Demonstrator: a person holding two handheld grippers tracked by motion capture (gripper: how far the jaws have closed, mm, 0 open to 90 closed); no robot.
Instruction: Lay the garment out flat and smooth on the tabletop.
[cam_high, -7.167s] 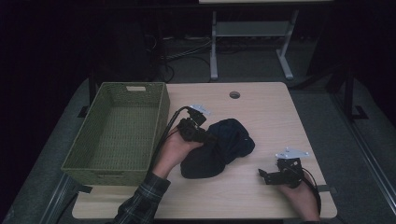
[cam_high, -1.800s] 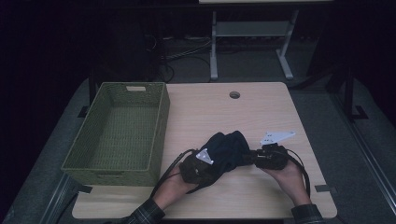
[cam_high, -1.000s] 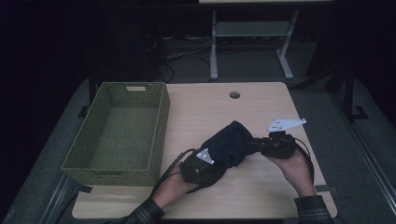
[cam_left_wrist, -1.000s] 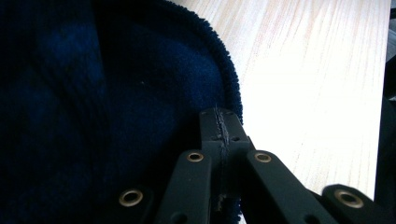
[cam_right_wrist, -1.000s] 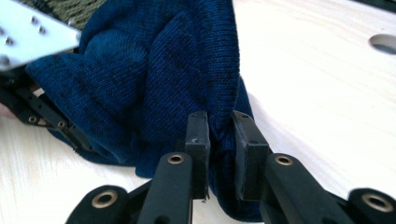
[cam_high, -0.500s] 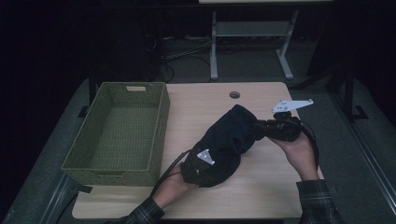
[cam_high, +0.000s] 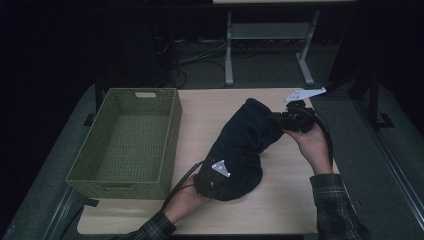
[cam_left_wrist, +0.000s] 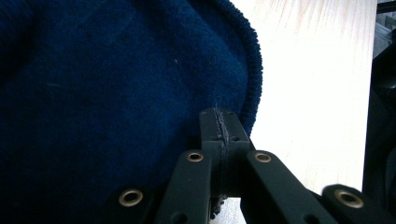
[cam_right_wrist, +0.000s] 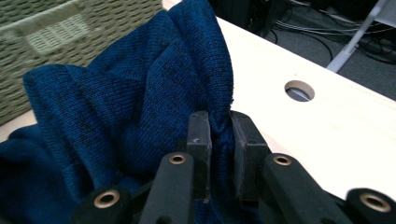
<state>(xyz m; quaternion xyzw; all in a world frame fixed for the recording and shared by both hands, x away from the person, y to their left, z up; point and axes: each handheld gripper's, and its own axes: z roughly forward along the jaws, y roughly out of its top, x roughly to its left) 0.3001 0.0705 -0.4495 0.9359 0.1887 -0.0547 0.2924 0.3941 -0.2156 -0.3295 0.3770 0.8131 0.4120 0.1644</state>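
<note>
A dark blue knitted garment (cam_high: 245, 145) lies stretched across the middle of the pale wooden table (cam_high: 210, 107), running slantwise from the near centre up toward the far right. Its fabric is a fine, soft knit with a ribbed, rolled hem, bunched into thick folds where it is pulled.

The left gripper (cam_left_wrist: 219, 128) has its two black jaws pressed flat together on the hem of the garment (cam_left_wrist: 116, 84), a thin line of cloth pinched between them; in the high view it sits at the garment's near end, with the left hand (cam_high: 187, 200) behind it. The right gripper (cam_right_wrist: 219, 126) grips a gathered fold of the garment (cam_right_wrist: 140, 93) between its square pads, the jaws nearly closed with the knit wedged in the narrow gap. In the high view the right hand (cam_high: 312, 145) holds it at the garment's far end, lifted a little off the table.

A rectangular basket (cam_high: 125, 137) of woven olive-green wicker stands to the left, just beside the garment. A round hole (cam_right_wrist: 299, 90) is cut in the tabletop beyond the right gripper.
</note>
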